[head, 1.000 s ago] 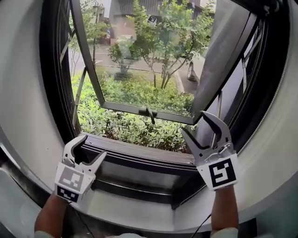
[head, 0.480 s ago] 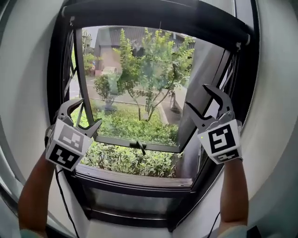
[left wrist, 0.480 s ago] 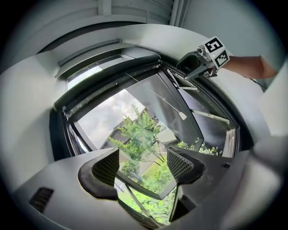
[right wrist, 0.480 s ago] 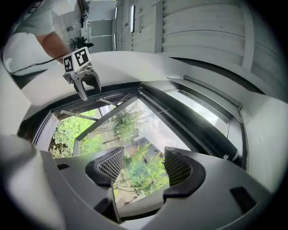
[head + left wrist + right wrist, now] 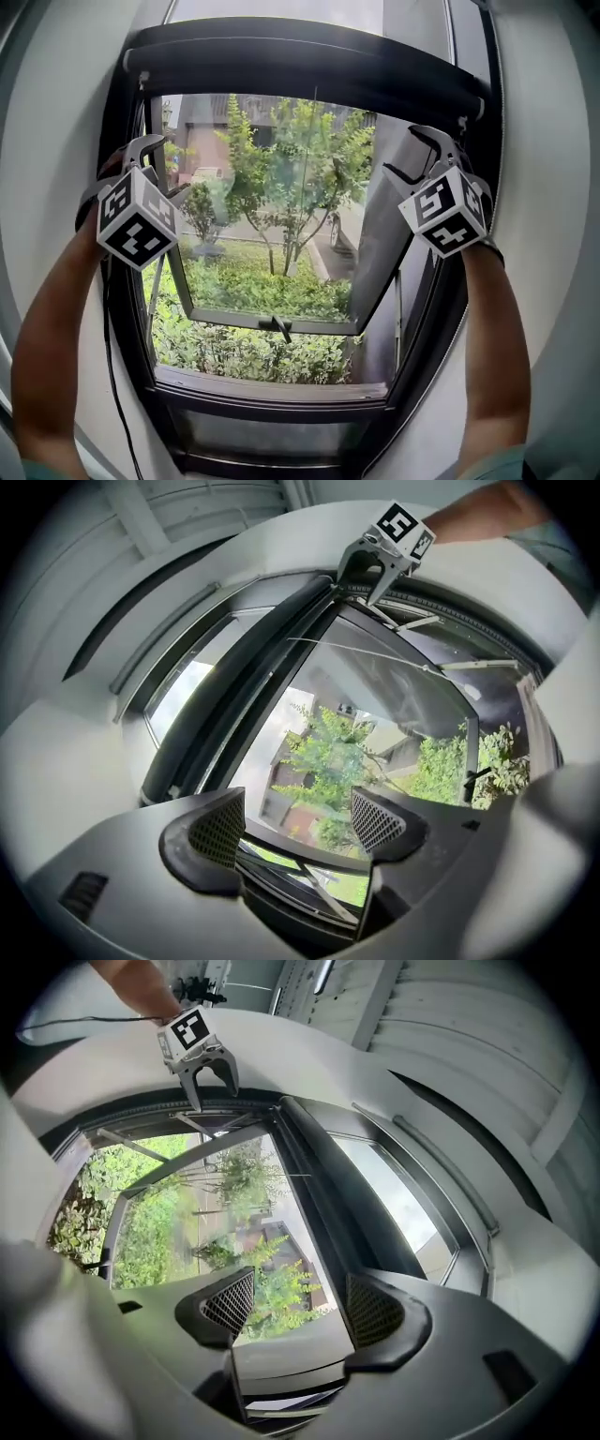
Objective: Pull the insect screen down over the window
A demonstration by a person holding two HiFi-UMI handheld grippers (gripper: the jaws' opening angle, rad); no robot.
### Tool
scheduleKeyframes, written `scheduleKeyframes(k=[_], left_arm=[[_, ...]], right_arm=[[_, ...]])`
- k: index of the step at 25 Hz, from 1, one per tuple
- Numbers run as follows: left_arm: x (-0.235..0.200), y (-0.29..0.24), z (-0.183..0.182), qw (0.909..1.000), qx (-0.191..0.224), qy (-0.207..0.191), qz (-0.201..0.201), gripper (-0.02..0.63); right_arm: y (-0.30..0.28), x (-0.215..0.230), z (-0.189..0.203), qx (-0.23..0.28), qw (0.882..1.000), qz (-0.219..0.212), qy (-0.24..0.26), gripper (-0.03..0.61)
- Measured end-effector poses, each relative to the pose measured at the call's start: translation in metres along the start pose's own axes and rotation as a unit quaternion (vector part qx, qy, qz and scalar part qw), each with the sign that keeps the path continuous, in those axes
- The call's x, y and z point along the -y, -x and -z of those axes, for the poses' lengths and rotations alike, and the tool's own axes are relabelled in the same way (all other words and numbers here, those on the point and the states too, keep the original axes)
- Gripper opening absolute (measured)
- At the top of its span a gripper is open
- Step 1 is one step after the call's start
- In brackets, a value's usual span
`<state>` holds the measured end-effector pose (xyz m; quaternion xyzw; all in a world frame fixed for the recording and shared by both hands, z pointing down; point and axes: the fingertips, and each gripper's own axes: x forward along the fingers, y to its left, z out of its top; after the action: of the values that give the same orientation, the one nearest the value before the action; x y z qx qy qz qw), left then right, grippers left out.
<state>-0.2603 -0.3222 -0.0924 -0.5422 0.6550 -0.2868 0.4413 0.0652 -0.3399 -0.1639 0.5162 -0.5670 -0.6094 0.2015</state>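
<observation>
The insect screen is rolled up in a black cassette bar (image 5: 309,67) across the top of the black window frame (image 5: 127,309). My left gripper (image 5: 159,171) is raised at the frame's upper left, just under the bar's left end. My right gripper (image 5: 410,155) is at the upper right, under the bar's right end. Both sets of jaws are opening with nothing between them. In the left gripper view the jaws (image 5: 298,822) frame the window, with the bar (image 5: 253,686) running diagonally and the right gripper (image 5: 358,585) beyond. In the right gripper view my jaws (image 5: 300,1307) mirror this, beside the bar (image 5: 328,1176).
The glass sash (image 5: 272,234) is swung outward, its handle (image 5: 279,325) at the bottom edge. Shrubs and trees (image 5: 244,347) lie outside. The dark sill (image 5: 272,386) runs below. White walls (image 5: 553,234) flank the frame, and a cable (image 5: 111,337) hangs along the left arm.
Both grippers rose from sill height to the top corners of the window. The head view tilted up, bringing the rolled screen bar into sight. Both jaws widened slightly.
</observation>
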Motion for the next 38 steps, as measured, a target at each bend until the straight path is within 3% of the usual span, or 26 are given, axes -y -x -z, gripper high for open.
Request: scheduleKeyframes(k=[6,18,30,38], left_arm=[[-0.044,-0.026,-0.024,0.9991,0.017,-0.031,-0.024,0.359],[-0.098,-0.053,-0.052,0.9971,0.03,-0.055,-0.042,0.379],[-0.094,-0.083,-0.036,0.9908,-0.04,-0.129,-0.01,0.382],[-0.098,-0.096,-0.03,0.9837,-0.072,-0.164,-0.011,0.382]], right_arm=[[-0.029,0.032,0.003,-0.035,0.998,0.006,0.046,0.29],[-0.059,0.038,0.02,-0.093,0.989,-0.027,0.112,0.29],[-0.06,0.037,0.029,-0.116,0.981,-0.036,0.149,0.29],[-0.07,0.037,0.03,-0.124,0.978,-0.04,0.165,0.29]])
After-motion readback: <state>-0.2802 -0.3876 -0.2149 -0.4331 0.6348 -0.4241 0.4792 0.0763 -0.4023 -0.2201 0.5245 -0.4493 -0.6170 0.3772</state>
